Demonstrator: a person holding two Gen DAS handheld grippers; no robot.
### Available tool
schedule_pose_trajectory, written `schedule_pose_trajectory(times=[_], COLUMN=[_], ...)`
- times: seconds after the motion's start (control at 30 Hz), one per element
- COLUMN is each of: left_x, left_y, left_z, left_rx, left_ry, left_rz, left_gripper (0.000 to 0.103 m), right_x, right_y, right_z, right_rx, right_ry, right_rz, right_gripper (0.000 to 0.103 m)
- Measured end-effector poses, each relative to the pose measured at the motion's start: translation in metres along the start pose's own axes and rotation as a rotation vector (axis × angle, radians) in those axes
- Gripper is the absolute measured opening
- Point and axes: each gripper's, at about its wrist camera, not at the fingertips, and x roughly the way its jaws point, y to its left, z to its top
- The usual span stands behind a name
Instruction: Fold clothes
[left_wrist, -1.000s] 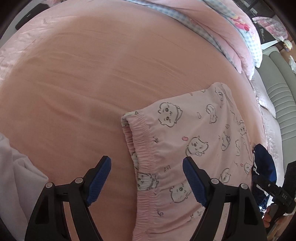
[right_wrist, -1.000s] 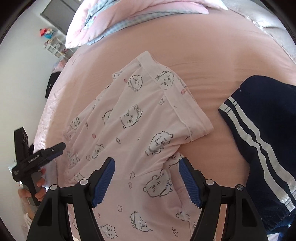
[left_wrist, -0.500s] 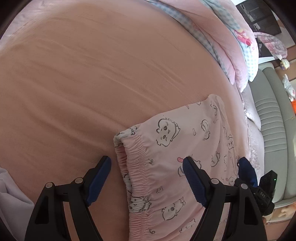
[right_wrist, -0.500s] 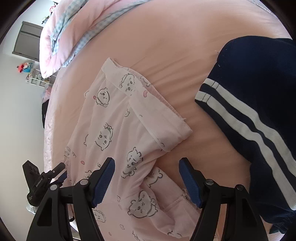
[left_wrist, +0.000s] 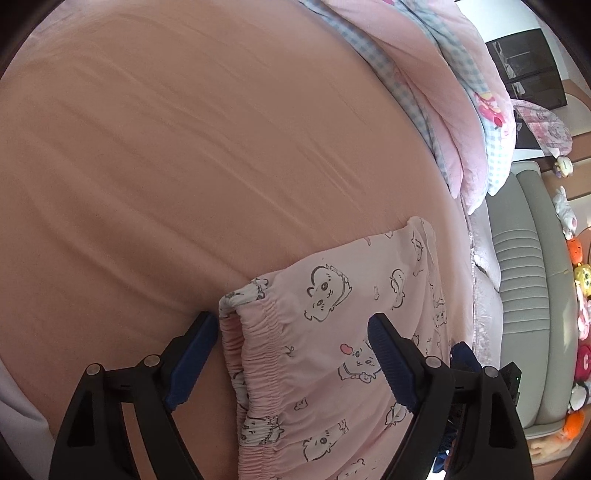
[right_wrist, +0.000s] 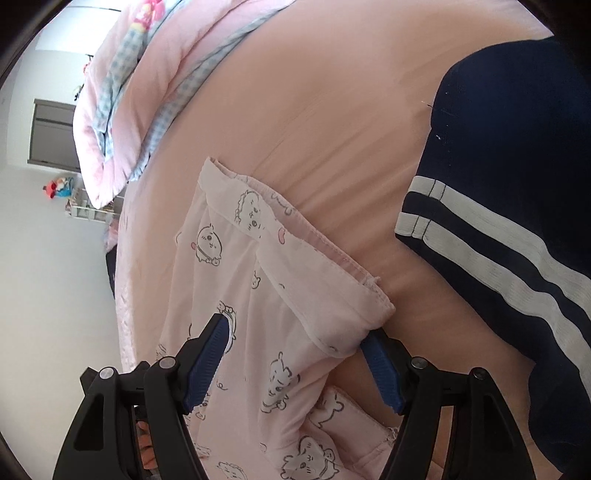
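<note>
Left claw (left_wrist: 288, 354): jaws wide apart, gripping nothing. The elastic waistband corner of the pink shorts (left_wrist: 332, 332) lies between the two blue pads. The left pad sits just beside the waistband edge, over the bedsheet (left_wrist: 184, 166); the right pad is over the printed fabric. Whether either pad touches the cloth cannot be told.

Right claw (right_wrist: 295, 358): jaws wide apart, gripping nothing. The hemmed leg corner of the shorts (right_wrist: 295, 288) lies between its pads. The right pad's tip meets the hem edge at the corner; the left pad is over the printed cloth. No squeeze on the fabric is visible.

Shorts: pale pink with cartoon animal print, lying flat on the peach-pink bedsheet (right_wrist: 332, 129), near the bed's edge. One claw is at the waistband end, the other at the leg end.

Navy garment (right_wrist: 517, 184): dark blue with two white stripes, lying on the sheet just beside the shorts, on the right in the right wrist view. A strip of bare sheet separates the two.

Duvet (left_wrist: 443, 92): pink with blue check, bunched at the far end of the bed (right_wrist: 118, 110).

Beyond the bed, in the left wrist view: a grey sofa (left_wrist: 524, 288) with soft toys (left_wrist: 580, 280) along its far side. No containers are in view.
</note>
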Motion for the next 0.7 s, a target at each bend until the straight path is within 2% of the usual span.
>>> schedule_pose_trajectory(times=[0.07, 0.13, 0.2, 0.27, 0.33, 0.53, 0.63, 0.7], left_x=[0.000, 0.001, 0.000, -0.001, -0.002, -0.012, -0.019, -0.023], left_y=[-0.005, -0.007, -0.008, -0.009, -0.010, -0.025, -0.029, -0.025], left_z=[-0.002, -0.004, -0.005, -0.005, -0.004, 0.000, 0.008, 0.014], left_rx=[0.018, 0.028, 0.033, 0.034, 0.039, 0.095, 0.125, 0.124], left_ry=[-0.020, -0.042, -0.067, -0.085, -0.095, -0.165, -0.206, -0.217], left_rz=[0.049, 0.118, 0.152, 0.171, 0.185, 0.275, 0.344, 0.364], left_gripper=[0.067, 0.047, 0.038, 0.032, 0.022, 0.019, 0.018, 0.018], right_x=[0.000, -0.001, -0.002, -0.004, -0.004, -0.008, -0.014, -0.015], right_y=[-0.002, -0.004, -0.003, 0.001, 0.004, 0.009, 0.006, 0.005], right_z=[0.001, 0.001, 0.000, -0.002, -0.004, -0.009, -0.011, -0.010], right_rx=[0.009, 0.011, -0.006, -0.046, -0.084, -0.177, -0.190, -0.188], right_ry=[-0.009, -0.018, -0.028, -0.039, -0.049, -0.056, -0.050, -0.047], right_rz=[0.014, 0.019, -0.018, -0.103, -0.166, -0.257, -0.288, -0.309], right_gripper=[0.073, 0.071, 0.060, 0.031, 0.023, 0.012, 0.011, 0.011])
